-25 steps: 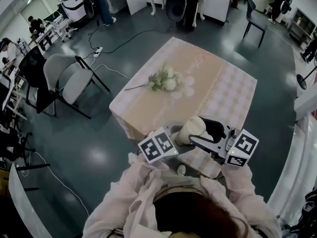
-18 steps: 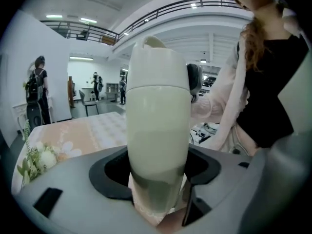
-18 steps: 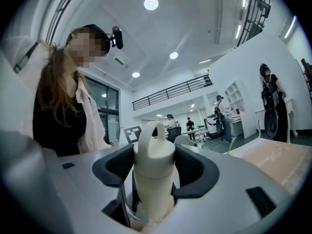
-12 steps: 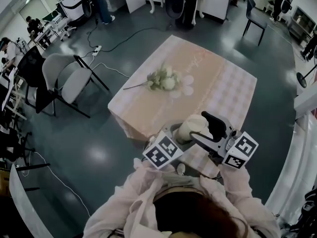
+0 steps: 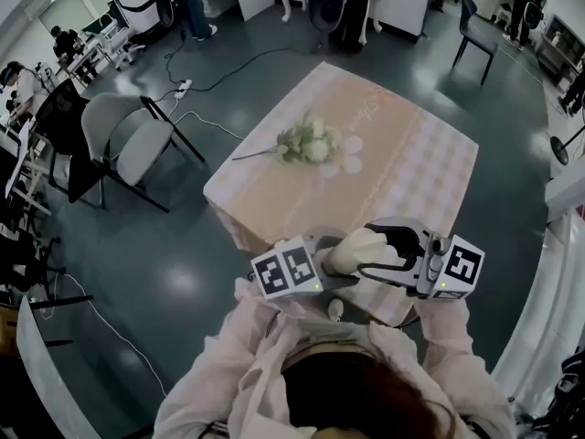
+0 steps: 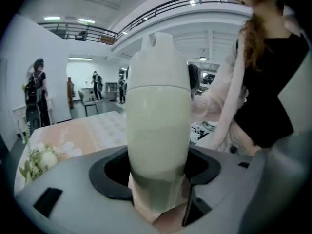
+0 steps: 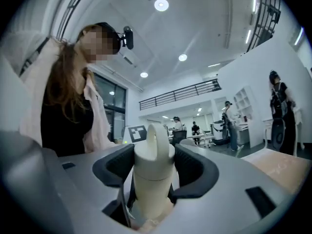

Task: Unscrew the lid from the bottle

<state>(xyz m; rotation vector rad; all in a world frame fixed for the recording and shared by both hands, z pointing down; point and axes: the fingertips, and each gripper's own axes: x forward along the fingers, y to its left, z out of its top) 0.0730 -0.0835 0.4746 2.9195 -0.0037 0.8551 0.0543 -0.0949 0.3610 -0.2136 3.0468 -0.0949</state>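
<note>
Left gripper is clamped round the lower body of the pale bottle, its jaws set wide to take it. Right gripper faces it nose to nose; its jaws have just been closing and now pinch the lid between their dark pads. I'd judge this a fresh bite partway through the unscrewing: next comes a roll of the right wrist while the left holds firm. Both hands meet before the person's chest, above the table's near edge, left tilted downward, right about level.
</note>
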